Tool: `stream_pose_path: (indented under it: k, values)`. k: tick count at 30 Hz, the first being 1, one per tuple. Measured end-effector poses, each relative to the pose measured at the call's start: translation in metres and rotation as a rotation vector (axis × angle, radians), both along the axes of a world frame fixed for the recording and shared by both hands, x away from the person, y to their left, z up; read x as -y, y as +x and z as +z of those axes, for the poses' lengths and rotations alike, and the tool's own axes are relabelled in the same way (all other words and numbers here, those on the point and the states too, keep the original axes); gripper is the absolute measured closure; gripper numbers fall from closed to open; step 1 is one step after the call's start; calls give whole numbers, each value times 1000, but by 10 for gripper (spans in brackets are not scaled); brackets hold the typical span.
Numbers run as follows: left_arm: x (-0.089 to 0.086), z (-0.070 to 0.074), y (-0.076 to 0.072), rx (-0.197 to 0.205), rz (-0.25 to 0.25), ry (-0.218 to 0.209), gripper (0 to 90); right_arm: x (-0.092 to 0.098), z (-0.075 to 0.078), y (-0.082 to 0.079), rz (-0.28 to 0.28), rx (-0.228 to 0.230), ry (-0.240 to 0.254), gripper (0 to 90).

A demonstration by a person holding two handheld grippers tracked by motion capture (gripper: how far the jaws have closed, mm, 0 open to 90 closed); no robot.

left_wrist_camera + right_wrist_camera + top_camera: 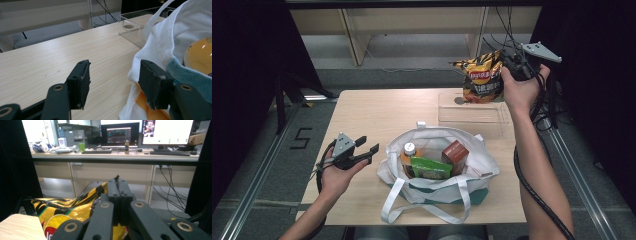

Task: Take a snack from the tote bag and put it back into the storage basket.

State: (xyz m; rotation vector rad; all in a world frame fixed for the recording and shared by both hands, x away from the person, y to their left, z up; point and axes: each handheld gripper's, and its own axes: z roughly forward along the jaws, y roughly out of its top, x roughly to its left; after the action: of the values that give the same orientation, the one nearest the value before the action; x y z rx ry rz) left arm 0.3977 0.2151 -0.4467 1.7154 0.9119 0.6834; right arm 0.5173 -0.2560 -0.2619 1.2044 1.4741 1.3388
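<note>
Left to right: the left gripper, held low over the counter, has its jaws released with bare wood between them; just off its right-hand jaw lies the white tote bag, whose cloth rim nearly meets that jaw in the left gripper view. Inside the bag stand an orange-filled bottle, a green packet and a brown box. Beyond the bag, a clear plastic tray sits on the counter. The right gripper, raised above that tray, has its jaws clenched on the top edge of a yellow-and-black chip bag, which hangs below and to the left of the jaws.
</note>
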Motion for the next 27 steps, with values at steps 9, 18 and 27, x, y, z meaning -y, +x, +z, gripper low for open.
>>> stream_pose_path:
  k: [9,18,27]
  values:
    - [0,0,-1,-7,8,5,418,2,-10,12,-16,-29,20,900]
    - [-1,0,0,1,-1,9,418,3,-16,22,-23,-47,20,900]
    - [0,0,-1,-8,9,7,418,2,-20,29,-23,-59,14,900]
